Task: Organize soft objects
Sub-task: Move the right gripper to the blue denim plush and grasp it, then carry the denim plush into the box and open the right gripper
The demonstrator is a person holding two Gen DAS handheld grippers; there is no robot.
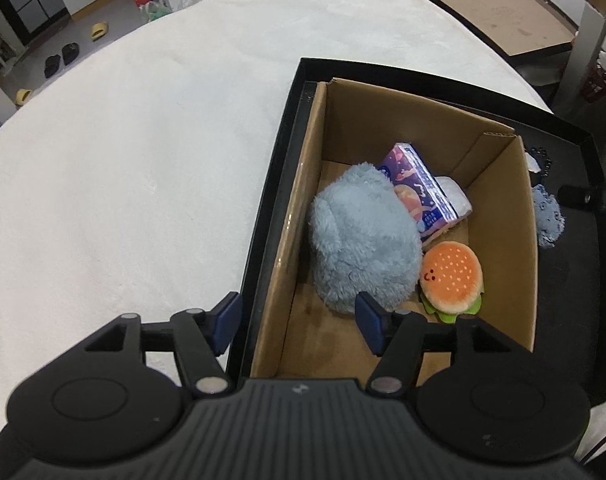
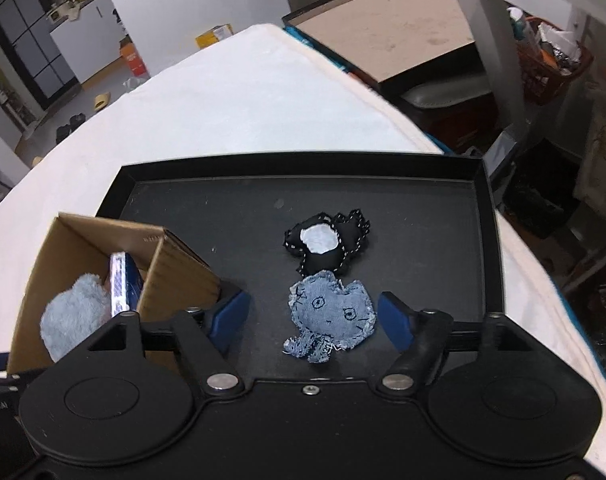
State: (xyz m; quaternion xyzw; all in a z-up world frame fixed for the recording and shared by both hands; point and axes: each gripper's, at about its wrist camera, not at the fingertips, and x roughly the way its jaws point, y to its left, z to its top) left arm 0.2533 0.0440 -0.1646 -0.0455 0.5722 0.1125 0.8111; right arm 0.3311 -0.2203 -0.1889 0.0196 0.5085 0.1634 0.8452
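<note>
In the left wrist view, the left gripper [image 1: 299,322] fills the bottom of the frame with its jaws about half open and nothing between them. One blue pad [image 1: 227,322] sits over the black tray's rim [image 1: 263,216], the other over the cardboard box [image 1: 307,184], just in front of the fluffy blue plush [image 1: 363,240]. That plush lies in the middle of the box, to the right of centre in the frame. Touching its right side is a small burger toy [image 1: 451,276], and behind them a purple tissue pack [image 1: 419,192] leans on a white packet [image 1: 457,196]. The box stands inside the tray, which rests on a white blanket [image 1: 143,140].

In the right wrist view, the right gripper [image 2: 313,320] is open wide and grips nothing. A flat denim doll [image 2: 331,316] lies on the tray floor [image 2: 207,216] between its fingers, apart from both pads. Just above the doll, touching its top edge, lies a black stitched toy [image 2: 327,244] with a white patch. The box stands at the lower left of this frame, with the blue plush and tissue pack showing inside. A wooden board [image 2: 403,24] sits past the blanket at the upper right.
</note>
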